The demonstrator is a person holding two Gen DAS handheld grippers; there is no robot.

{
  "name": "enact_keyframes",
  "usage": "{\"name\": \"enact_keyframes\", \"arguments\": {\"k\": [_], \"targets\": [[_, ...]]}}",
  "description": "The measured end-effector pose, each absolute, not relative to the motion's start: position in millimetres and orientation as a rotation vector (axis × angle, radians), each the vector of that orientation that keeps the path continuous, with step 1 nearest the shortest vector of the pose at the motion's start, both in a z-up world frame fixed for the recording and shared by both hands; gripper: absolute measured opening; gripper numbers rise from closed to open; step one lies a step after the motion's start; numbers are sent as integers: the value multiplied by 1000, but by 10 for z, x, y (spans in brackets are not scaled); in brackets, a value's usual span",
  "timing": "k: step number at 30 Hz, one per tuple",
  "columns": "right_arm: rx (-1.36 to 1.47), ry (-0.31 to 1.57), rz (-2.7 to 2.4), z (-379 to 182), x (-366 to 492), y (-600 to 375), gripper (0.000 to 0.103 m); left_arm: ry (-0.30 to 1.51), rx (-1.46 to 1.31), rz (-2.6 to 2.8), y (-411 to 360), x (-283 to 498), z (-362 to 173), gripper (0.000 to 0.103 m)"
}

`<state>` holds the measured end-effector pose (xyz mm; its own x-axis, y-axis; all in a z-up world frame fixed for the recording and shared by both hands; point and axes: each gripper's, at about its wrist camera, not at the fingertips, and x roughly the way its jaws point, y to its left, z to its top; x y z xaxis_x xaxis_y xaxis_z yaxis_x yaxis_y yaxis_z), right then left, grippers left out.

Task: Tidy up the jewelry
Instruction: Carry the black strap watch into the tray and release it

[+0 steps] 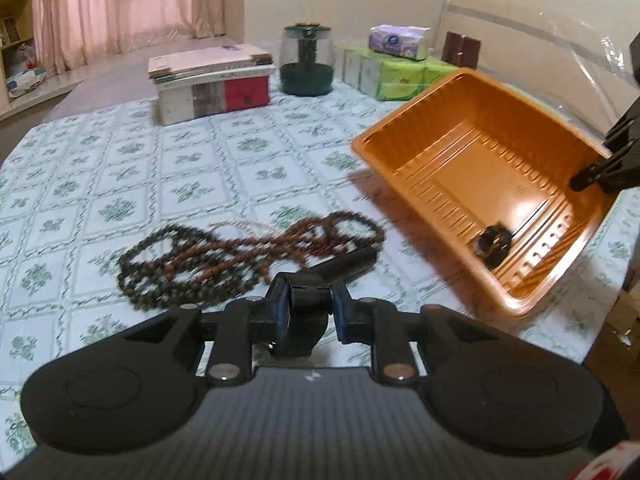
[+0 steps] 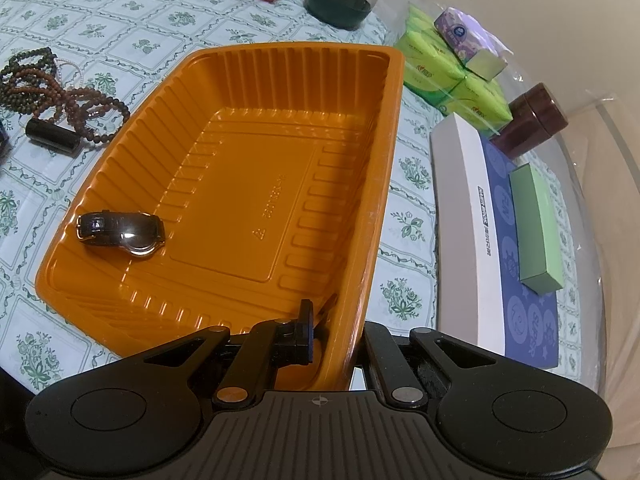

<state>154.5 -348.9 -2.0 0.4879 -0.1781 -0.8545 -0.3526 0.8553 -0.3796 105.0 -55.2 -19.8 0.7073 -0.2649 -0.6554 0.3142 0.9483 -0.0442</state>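
Note:
My left gripper (image 1: 309, 300) is shut on a black watch strap (image 1: 306, 322) and holds it above the table. Behind it a tangle of brown and dark bead necklaces (image 1: 224, 260) lies on the cloth, also in the right wrist view (image 2: 60, 92). My right gripper (image 2: 334, 336) is shut on the near rim of an orange plastic tray (image 2: 256, 152) and holds it tilted; the right finger is hidden behind the wall. In the left wrist view the tray (image 1: 480, 168) hangs raised at the right. A black watch (image 2: 124, 230) lies inside the tray.
The table has a green floral cloth (image 1: 120, 168). At the back stand a box stack (image 1: 212, 84), a glass jar (image 1: 306, 60), green tissue packs (image 1: 396, 72) and a brown jar (image 2: 532, 120). A white-blue box (image 2: 500, 248) with a green box lies right.

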Motion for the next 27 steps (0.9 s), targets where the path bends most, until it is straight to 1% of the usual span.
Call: {"name": "enact_keyframes", "arguments": {"k": [11, 19, 27], "targets": [[-555, 1071, 115, -25, 1542, -3497, 4, 625, 63, -529, -1206, 1188, 119, 20], [-550, 1069, 119, -32, 1543, -3517, 4, 637, 15, -716, -1659, 1290, 151, 20], [-544, 1069, 120, -44, 1556, -3524, 4, 699, -48, -805, -1880, 1379, 29, 20]]}}
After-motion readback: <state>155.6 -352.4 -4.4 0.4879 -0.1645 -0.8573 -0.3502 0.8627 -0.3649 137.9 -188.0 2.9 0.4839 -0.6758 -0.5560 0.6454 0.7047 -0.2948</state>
